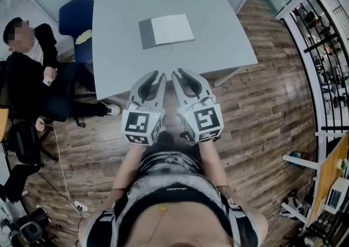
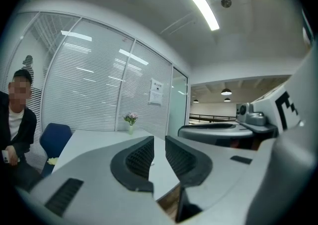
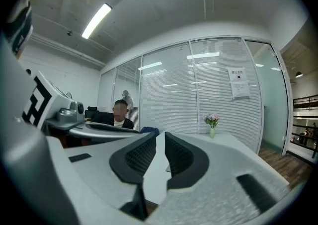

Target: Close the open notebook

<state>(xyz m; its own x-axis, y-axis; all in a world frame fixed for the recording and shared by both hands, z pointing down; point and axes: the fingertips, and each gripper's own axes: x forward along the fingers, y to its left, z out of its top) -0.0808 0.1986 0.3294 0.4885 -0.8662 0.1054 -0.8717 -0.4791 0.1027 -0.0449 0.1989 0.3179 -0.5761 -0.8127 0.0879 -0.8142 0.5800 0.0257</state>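
Two grippers point side by side at the table's (image 1: 218, 44) near edge. Our left gripper (image 1: 159, 77) and right gripper (image 1: 180, 72) each have their jaws a narrow gap apart, with nothing between them. At twelve o'clock, well apart from them, the notebook (image 1: 166, 30) lies open and flat on the table. At ten o'clock we see a person (image 1: 32, 66) seated by a blue chair (image 1: 76, 19).

the pale grey tabletop (image 1: 218, 49) stands ahead of me on a wooden floor (image 1: 272, 109). an open notebook (image 1: 166, 29) lies flat near its middle, grey cover on the left, white page on the right. a small vase of flowers (image 3: 212, 125) stands at the far edge, well apart from the notebook.
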